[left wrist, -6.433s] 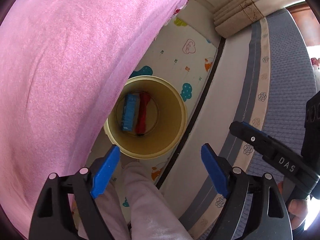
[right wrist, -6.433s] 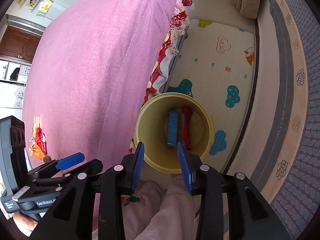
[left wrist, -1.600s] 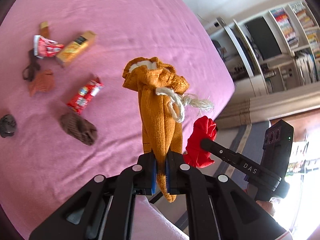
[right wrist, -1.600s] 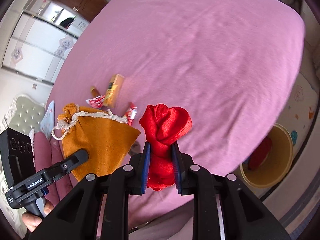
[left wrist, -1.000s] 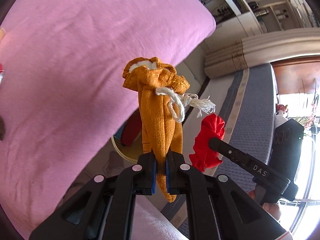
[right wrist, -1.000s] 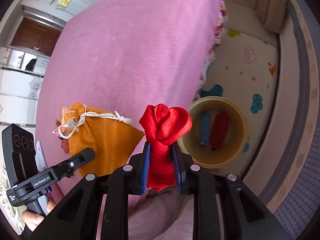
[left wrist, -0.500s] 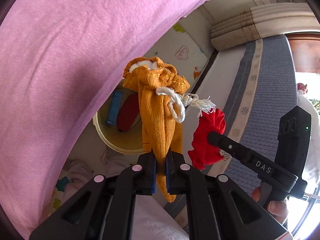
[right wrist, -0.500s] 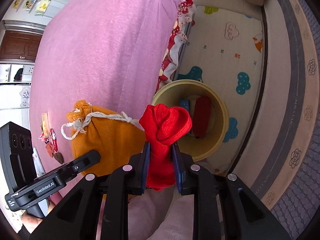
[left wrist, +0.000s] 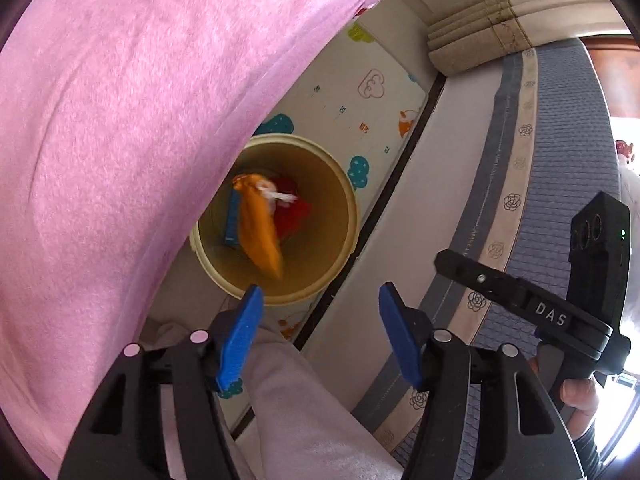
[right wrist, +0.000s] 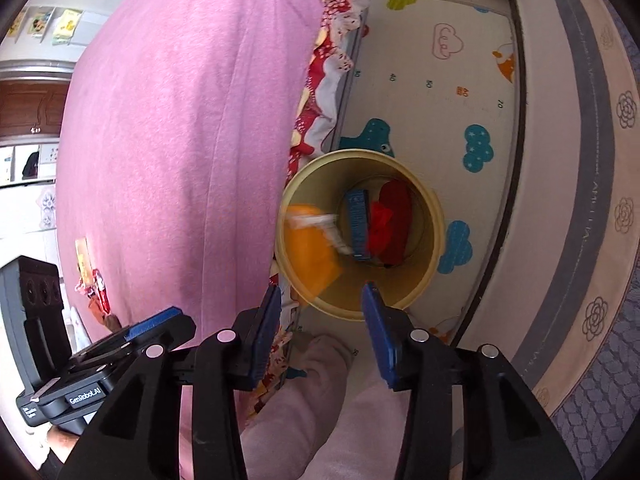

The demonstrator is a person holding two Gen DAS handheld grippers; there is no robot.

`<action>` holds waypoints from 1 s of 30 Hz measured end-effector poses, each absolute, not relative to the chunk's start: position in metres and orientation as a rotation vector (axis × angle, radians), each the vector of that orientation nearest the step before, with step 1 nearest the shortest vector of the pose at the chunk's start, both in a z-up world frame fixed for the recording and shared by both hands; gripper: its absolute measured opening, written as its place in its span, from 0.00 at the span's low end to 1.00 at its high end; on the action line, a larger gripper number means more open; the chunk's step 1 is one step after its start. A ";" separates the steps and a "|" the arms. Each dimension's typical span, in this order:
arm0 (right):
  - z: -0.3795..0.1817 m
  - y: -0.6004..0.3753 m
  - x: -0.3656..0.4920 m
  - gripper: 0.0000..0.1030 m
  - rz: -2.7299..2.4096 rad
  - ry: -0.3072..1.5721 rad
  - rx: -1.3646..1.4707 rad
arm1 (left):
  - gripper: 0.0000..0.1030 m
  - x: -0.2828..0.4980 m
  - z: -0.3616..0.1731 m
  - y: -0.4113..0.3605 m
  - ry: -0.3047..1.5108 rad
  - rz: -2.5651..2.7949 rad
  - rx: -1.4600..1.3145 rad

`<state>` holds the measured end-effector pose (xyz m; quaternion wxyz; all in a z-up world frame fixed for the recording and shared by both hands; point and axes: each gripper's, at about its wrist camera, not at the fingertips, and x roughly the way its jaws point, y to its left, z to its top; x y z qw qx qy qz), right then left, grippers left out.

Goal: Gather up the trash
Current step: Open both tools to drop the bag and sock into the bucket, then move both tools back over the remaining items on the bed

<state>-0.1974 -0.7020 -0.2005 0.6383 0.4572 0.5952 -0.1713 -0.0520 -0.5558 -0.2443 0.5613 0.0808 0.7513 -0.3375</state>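
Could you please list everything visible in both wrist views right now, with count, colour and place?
Bin: one, yellow, on the play mat beside the bed.
Drawstring pouch: one, orange, blurred, at the bin's mouth, free of both grippers.
Red cloth items: at least two, inside the bin.
Blue packet: one, inside the bin.
Blanket: one, pink, over the bed.
Play mat: one, cream with cartoon clouds, on the floor.
Rug: one, grey-blue with a flowered border, beyond the mat.
Wrappers: a few, red and yellow, on the blanket.
Leg: pale pink trousers, bottom centre.
Left gripper: blue fingers opening, nothing between them.
Right gripper: blue fingers opening, nothing between them.
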 end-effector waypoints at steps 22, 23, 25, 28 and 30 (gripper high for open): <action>-0.135 -0.635 -0.105 0.41 -0.242 1.376 0.846 | 0.65 -0.007 -0.175 -0.464 1.662 -0.691 -0.025; -0.130 -0.625 -0.095 0.41 -0.219 1.380 0.827 | 0.65 -0.002 -0.171 -0.452 1.654 -0.672 -0.042; -0.123 -0.606 -0.077 0.41 -0.179 1.385 0.795 | 0.65 0.010 -0.160 -0.419 1.633 -0.624 -0.089; -0.111 -0.567 -0.046 0.41 -0.105 1.389 0.740 | 0.65 0.026 -0.146 -0.366 1.594 -0.551 -0.158; -0.103 -0.535 -0.025 0.41 -0.050 1.394 0.698 | 0.65 0.036 -0.137 -0.331 1.569 -0.503 -0.196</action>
